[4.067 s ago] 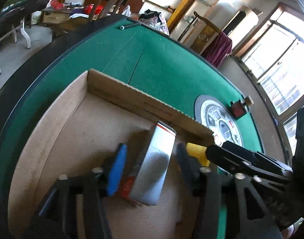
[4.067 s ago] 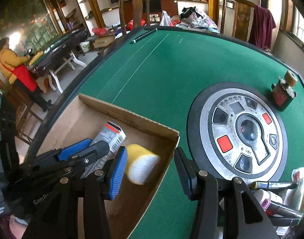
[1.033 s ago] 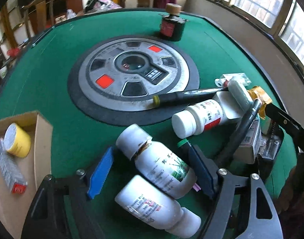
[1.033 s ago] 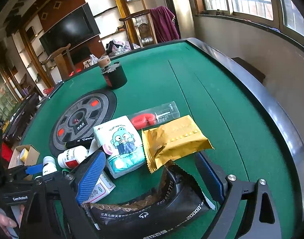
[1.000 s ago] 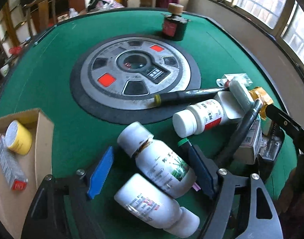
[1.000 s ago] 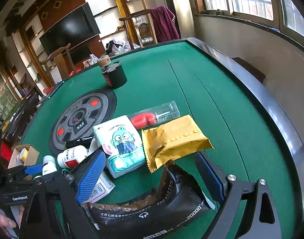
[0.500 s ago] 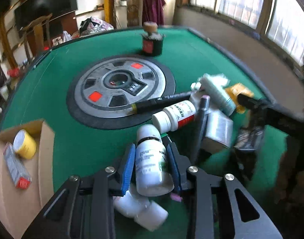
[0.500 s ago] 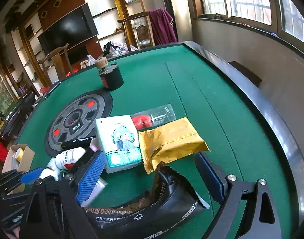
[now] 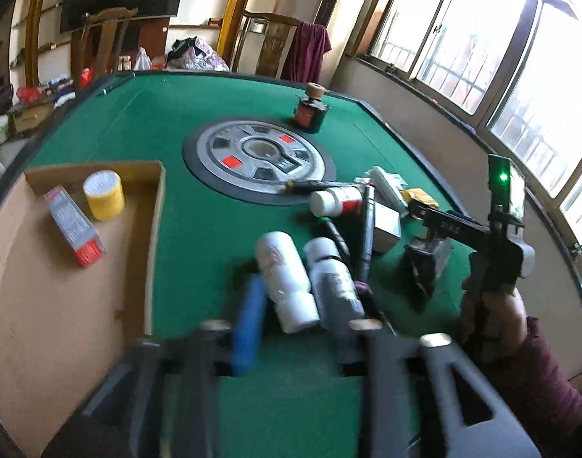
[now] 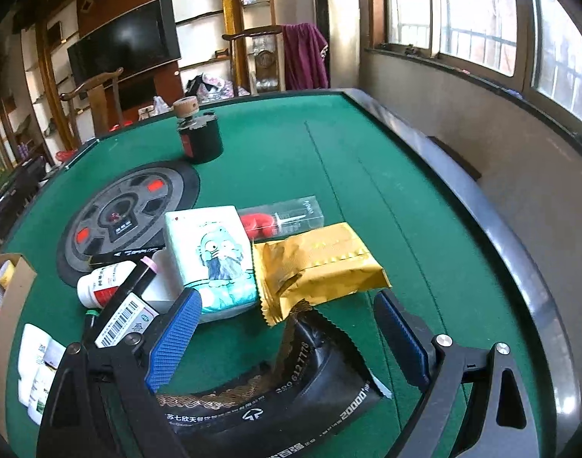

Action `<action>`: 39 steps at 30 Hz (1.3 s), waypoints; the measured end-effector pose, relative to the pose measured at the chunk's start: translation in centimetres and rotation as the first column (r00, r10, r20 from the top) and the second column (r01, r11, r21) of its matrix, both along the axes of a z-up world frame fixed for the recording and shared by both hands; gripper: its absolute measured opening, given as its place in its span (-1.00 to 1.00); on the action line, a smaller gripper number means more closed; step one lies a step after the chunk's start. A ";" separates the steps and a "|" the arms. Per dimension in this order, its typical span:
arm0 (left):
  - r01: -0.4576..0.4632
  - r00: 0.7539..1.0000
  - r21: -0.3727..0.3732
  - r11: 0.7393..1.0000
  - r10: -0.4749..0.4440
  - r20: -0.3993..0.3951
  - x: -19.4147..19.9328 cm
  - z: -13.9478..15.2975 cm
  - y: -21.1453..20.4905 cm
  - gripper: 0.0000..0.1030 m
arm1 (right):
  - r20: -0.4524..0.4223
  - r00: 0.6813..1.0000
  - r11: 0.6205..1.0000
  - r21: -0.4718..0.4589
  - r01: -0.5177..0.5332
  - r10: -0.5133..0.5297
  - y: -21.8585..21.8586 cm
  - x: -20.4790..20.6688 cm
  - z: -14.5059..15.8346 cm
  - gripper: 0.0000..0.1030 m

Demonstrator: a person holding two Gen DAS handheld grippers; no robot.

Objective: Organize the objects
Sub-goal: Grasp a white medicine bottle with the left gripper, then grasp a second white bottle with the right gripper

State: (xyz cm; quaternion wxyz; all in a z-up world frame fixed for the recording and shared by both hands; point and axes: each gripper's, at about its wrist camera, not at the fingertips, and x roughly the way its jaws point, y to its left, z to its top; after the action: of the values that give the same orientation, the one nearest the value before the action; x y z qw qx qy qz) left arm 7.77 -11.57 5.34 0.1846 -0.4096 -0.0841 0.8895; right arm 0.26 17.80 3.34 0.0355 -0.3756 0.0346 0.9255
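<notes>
In the left wrist view my left gripper (image 9: 298, 328) is blurred; two white bottles (image 9: 285, 280) lie side by side between its fingers, the right one (image 9: 331, 282) against the right finger. Whether the jaws grip is unclear. A cardboard box (image 9: 153, 206) at left holds a yellow jar (image 9: 103, 191) and a red-and-silver carton (image 9: 74, 226). In the right wrist view my right gripper (image 10: 287, 339) is open above a black pouch (image 10: 291, 393), next to a gold packet (image 10: 317, 263) and a cartoon tissue pack (image 10: 210, 255).
A grey control disc (image 9: 258, 152) is set in the green felt table (image 9: 199, 229). A dark jar with a cork (image 10: 197, 135) stands beyond it. A small white bottle (image 9: 332, 199), pens (image 9: 365, 236) and a clear case (image 10: 283, 217) lie in the pile.
My left gripper has lifted and pulled back with motion blur; the bottle it clamped half a second ago now lies beside the second bottle. The right gripper has risen slightly and stays open.
</notes>
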 end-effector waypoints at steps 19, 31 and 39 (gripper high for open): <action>-0.089 0.990 -0.248 0.965 0.112 0.082 -4.6 -5.2 4.6 -0.20 | 0.013 1.000 0.998 -0.066 0.007 -0.007 1.1 0.1 0.0 0.83; -0.116 0.993 0.098 0.988 0.115 0.016 0.6 -1.3 -1.5 -0.36 | 0.020 0.999 0.998 -0.043 0.041 -0.040 1.4 -0.2 -0.4 0.83; -0.193 0.976 0.072 0.979 0.199 -0.090 5.9 1.2 -7.0 -0.36 | -0.012 1.000 0.975 -0.224 -0.015 0.012 0.3 2.1 3.3 0.83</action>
State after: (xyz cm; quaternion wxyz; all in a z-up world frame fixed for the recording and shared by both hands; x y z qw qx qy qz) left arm 13.69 -18.57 6.57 0.1123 -0.3499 -0.1430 0.9190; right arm 2.38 18.13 6.63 -0.0135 -0.3723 0.1363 0.9179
